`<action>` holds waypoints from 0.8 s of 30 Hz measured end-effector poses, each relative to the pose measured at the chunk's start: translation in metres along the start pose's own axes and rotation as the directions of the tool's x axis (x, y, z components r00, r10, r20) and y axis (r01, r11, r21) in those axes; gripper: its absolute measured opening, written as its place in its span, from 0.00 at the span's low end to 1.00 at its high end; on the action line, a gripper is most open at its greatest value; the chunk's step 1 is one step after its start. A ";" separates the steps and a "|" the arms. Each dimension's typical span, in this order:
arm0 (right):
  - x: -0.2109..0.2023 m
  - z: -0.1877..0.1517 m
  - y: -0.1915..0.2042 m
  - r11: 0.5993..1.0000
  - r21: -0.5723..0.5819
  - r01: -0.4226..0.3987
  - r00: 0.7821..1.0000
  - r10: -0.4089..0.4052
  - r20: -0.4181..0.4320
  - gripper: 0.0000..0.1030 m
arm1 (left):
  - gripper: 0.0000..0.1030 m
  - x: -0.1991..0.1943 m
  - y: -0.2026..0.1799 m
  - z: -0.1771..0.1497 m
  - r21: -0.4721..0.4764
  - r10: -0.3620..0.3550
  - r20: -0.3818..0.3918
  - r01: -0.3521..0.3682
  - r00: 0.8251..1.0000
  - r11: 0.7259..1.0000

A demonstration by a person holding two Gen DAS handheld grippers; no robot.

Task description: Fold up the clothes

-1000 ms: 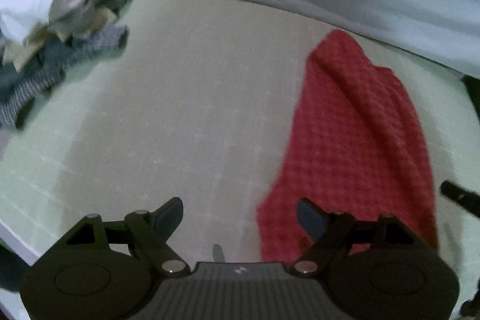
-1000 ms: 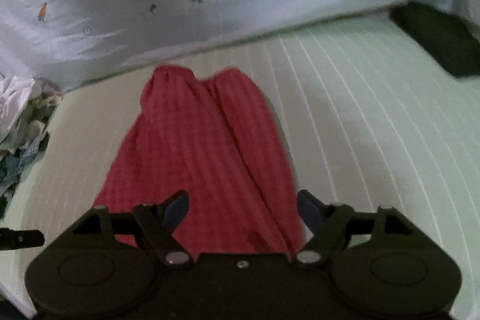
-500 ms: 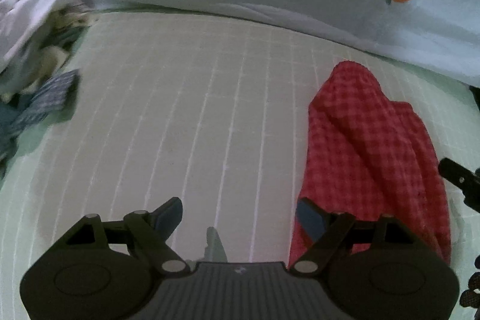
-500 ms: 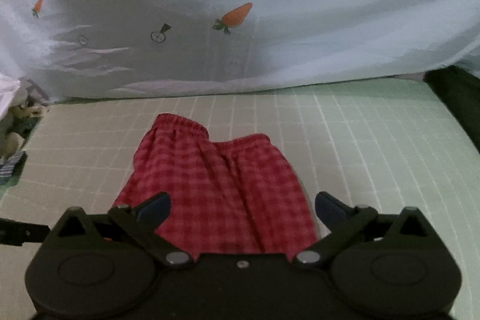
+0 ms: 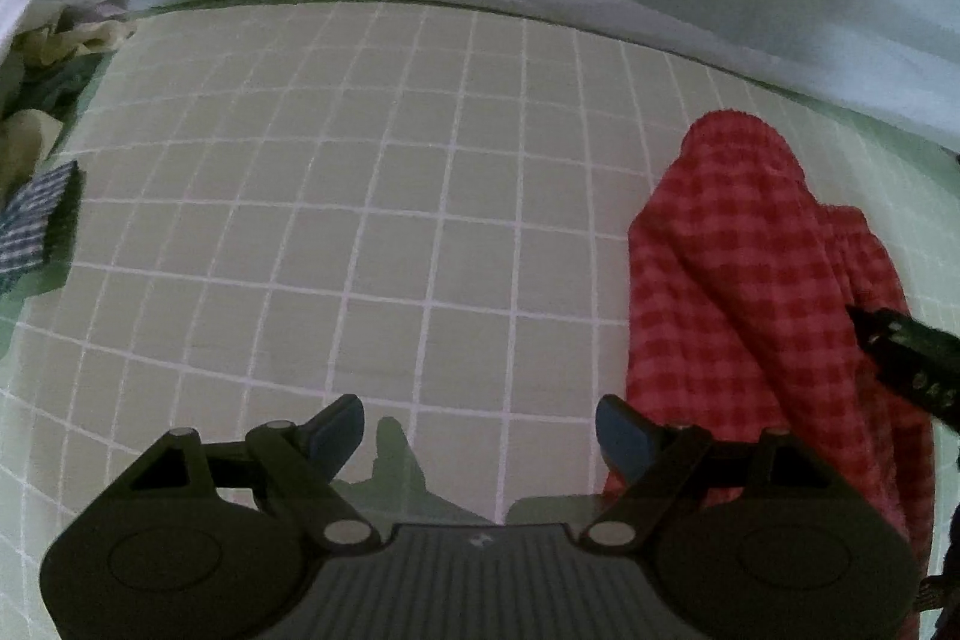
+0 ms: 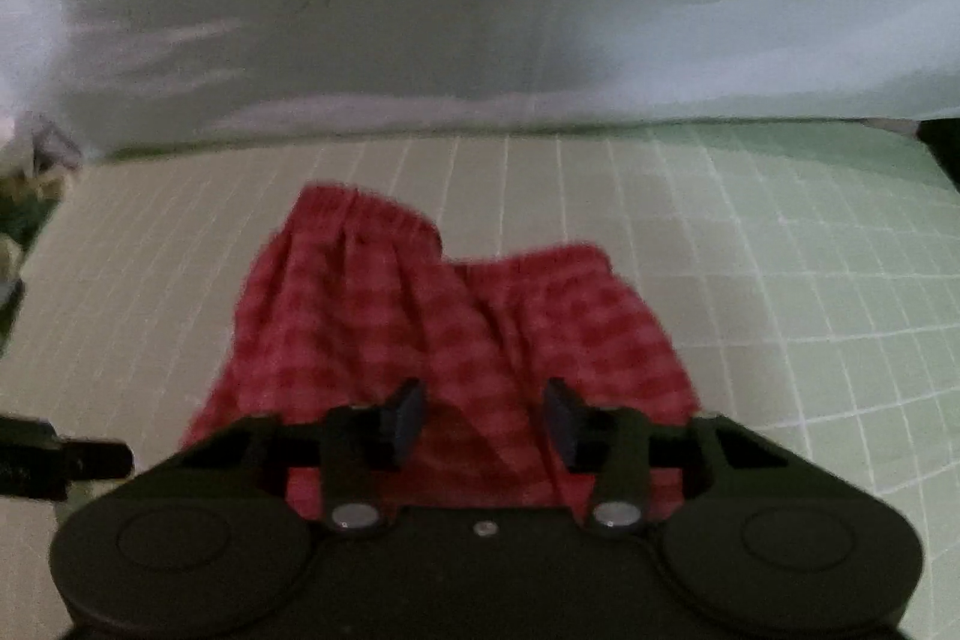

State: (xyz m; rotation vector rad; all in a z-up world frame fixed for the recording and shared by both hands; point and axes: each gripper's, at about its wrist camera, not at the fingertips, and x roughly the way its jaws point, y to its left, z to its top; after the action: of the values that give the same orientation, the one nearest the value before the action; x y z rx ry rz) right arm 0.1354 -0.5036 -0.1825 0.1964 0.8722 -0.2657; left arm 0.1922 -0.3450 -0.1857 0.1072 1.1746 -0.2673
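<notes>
Red checked shorts (image 6: 420, 328) lie on the pale green grid-lined sheet (image 6: 780, 280), waistband at the far end. My right gripper (image 6: 483, 415) is low over their near end, jaws partly closed with a gap, the cloth between and beneath them. In the left wrist view the shorts (image 5: 750, 292) lie to the right. My left gripper (image 5: 480, 433) is open and empty over bare sheet (image 5: 360, 220), its right finger at the shorts' left edge. The right gripper's finger shows at the right edge (image 5: 900, 346).
A pile of other clothes (image 5: 36, 148), white, yellowish and blue striped, lies at the far left. A pale blue carrot-print quilt (image 6: 480, 10) bounds the far side. A dark object (image 6: 942, 148) sits at the far right edge.
Both grippers have moved forward and lower toward the shorts. The right gripper's jaws have narrowed from wide open to a smaller gap over the cloth. The left jaws stay open.
</notes>
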 end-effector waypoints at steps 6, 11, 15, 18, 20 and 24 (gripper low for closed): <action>0.006 -0.012 -0.001 1.000 0.002 0.016 0.999 -0.016 -0.043 0.01 | 0.82 0.003 -0.007 0.000 -0.001 -0.010 -0.004 0.010 1.000 1.000; -0.017 -0.010 0.000 0.998 -0.055 0.021 1.000 -0.020 0.013 0.00 | 0.82 0.002 -0.012 -0.001 0.015 -0.013 0.000 0.013 1.000 1.000; -0.053 0.000 0.000 0.995 -0.074 0.074 0.989 -0.064 0.130 0.00 | 0.82 -0.002 -0.015 -0.001 0.024 -0.011 0.021 0.011 1.000 1.000; -0.072 0.005 -0.010 0.990 -0.028 0.137 0.972 -0.129 0.195 0.00 | 0.82 -0.006 -0.017 -0.001 0.037 -0.008 0.043 0.006 0.999 0.999; -0.074 0.006 -0.021 0.983 0.007 0.185 0.963 -0.183 0.197 0.00 | 0.82 -0.008 -0.018 -0.002 0.045 -0.009 0.050 0.006 0.999 0.999; -0.079 -0.010 -0.039 0.980 0.072 0.186 0.970 -0.195 0.143 0.10 | 0.82 -0.006 -0.019 -0.004 0.047 -0.021 0.033 0.019 0.999 0.999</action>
State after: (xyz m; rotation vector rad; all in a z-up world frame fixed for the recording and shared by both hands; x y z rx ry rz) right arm 0.0678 -0.5259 -0.1301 0.1452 0.7355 -0.4800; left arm 0.1815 -0.3612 -0.1804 0.1311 1.1371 -0.3130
